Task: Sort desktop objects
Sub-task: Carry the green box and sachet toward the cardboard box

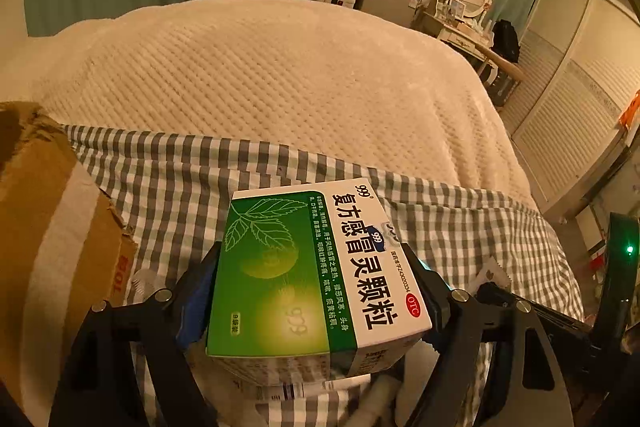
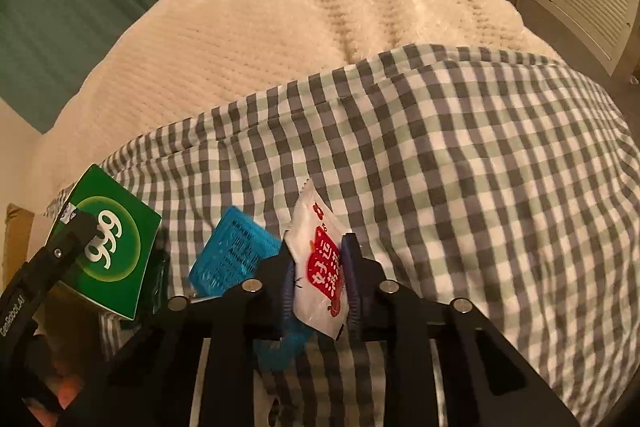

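Note:
My left gripper [image 1: 312, 287] is shut on a green and white 999 medicine box [image 1: 308, 267] and holds it above the checked cloth [image 1: 180, 179]. The box also shows at the lower left of the right wrist view [image 2: 108, 247], with the left gripper's finger across it. My right gripper [image 2: 320, 279] is shut on a white sachet with red print [image 2: 320, 267], held upright above the cloth. A blue packet [image 2: 232, 255] lies on the cloth just left of the right gripper.
A brown cardboard box [image 1: 44, 227] stands at the left. A cream knitted blanket [image 1: 260, 67] covers the bed beyond the checked cloth [image 2: 460, 167]. White items [image 1: 376, 399] lie under the held box. A dresser [image 1: 468, 11] and louvred doors [image 1: 568, 115] stand far right.

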The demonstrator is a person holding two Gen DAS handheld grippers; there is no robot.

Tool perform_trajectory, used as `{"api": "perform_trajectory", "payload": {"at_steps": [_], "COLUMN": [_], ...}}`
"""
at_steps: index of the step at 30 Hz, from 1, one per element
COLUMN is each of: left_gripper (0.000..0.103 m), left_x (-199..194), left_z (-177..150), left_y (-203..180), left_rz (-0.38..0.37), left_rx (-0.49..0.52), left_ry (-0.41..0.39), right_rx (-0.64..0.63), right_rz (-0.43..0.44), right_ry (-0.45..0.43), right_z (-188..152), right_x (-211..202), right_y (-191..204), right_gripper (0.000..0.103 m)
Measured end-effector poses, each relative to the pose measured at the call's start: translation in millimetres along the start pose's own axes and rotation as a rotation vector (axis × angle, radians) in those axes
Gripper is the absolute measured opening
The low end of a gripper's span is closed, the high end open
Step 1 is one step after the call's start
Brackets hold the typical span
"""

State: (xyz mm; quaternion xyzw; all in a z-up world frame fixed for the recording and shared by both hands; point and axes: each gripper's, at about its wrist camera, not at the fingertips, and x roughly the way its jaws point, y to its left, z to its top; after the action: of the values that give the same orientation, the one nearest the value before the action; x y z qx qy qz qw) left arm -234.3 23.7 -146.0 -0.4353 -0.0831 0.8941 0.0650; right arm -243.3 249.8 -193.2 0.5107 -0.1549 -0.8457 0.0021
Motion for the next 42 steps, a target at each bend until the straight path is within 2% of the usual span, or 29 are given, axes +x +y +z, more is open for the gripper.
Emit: {"api": "perform_trajectory", "payload": {"at_steps": [1,4,12,20,26,31,36,42], "left_gripper": [0.083,0.083,0.083,0.083,0.083,0.083,0.083,0.083], "left_x": [-4.8,-18.9,-68.9,-153.9,-222.4,-269.3,-288.6,-272.1], "left_z": [-0.7,-4.2,-10.0,-6.7,-0.4,4.7,-0.7,-15.1], "left_y": [-0.6,-1.8,-8.1,0.0,26.7,68.9,117.9,188.4], "left_rz": [-0.002,-0.008,-0.008,-0.031,-0.004,0.043,0.071,0.118], "left_rx": [-0.001,-0.011,-0.009,-0.038,-0.047,-0.059,-0.091,-0.148], "left_ry": [0.001,0.005,-0.007,-0.065,-0.129,-0.187,-0.193,-0.16], "right_rx": [-0.009,-0.055,-0.061,-0.087,-0.158,-0.239,-0.325,-0.401], "right_rz": [0.001,-0.016,0.001,0.052,0.121,0.199,0.259,0.313], "right_ry": [0.002,-0.004,-0.028,-0.092,-0.14,-0.167,-0.16,-0.123], "right_z": [-2.7,-5.2,-17.3,-21.0,-34.2,-53.5,-74.0,-95.7], "right_x": [-4.2,-17.3,-69.4,-136.4,-193.5,-231.3,-241.7,-218.7], "right_y": [0.4,2.3,6.4,36.9,86.7,150.0,217.6,285.0], "right_gripper": [0.011,0.008,0.008,0.008,0.007,0.007,0.007,0.007]}}
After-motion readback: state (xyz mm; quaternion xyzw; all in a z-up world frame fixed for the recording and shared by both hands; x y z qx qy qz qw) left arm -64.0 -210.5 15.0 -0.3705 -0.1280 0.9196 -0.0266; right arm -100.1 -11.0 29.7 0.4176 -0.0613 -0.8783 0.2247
